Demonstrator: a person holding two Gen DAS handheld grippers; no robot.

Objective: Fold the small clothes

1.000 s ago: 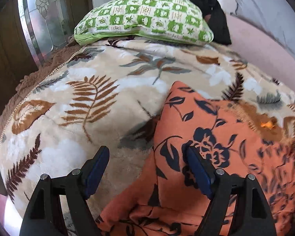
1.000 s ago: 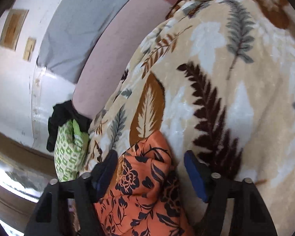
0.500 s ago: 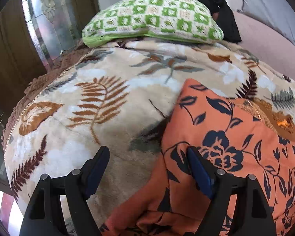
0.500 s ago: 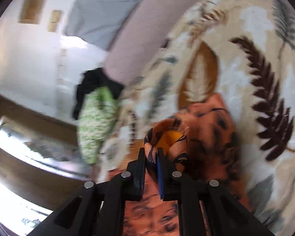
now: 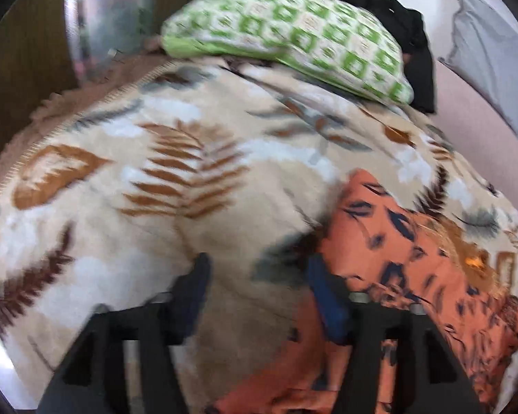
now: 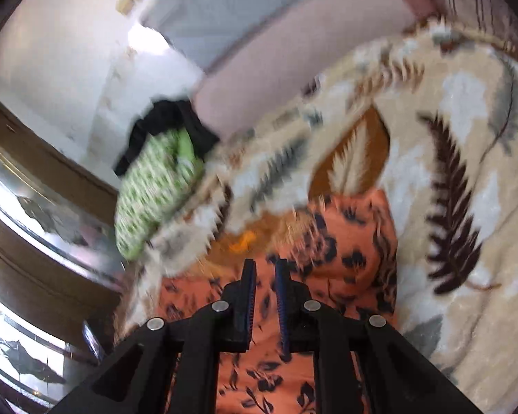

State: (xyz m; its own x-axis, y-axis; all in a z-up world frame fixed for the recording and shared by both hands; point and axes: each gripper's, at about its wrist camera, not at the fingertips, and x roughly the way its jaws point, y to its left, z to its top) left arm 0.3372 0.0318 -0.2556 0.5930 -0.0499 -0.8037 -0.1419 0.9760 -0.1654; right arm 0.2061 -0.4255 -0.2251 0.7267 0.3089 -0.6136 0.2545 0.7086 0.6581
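Setting: a home bedroom. Evidence: a bed (image 5: 473,145) with pink sheet, covered by a plush cream blanket (image 5: 190,179) printed with fern leaves; a green-and-white checked pillow (image 5: 293,31) at its far end, dark clothing (image 5: 414,45) bunched behind it; white plastered wall (image 6: 62,41); wooden-framed patterned glass panel (image 6: 27,214) beside the bed.

Right gripper (image 6: 264,270): jaws nearly shut, narrow gap, over orange floral garment (image 6: 348,241) on leaf-print blanket (image 6: 466,207); grip unclear. Green pillow (image 6: 148,193) far left.
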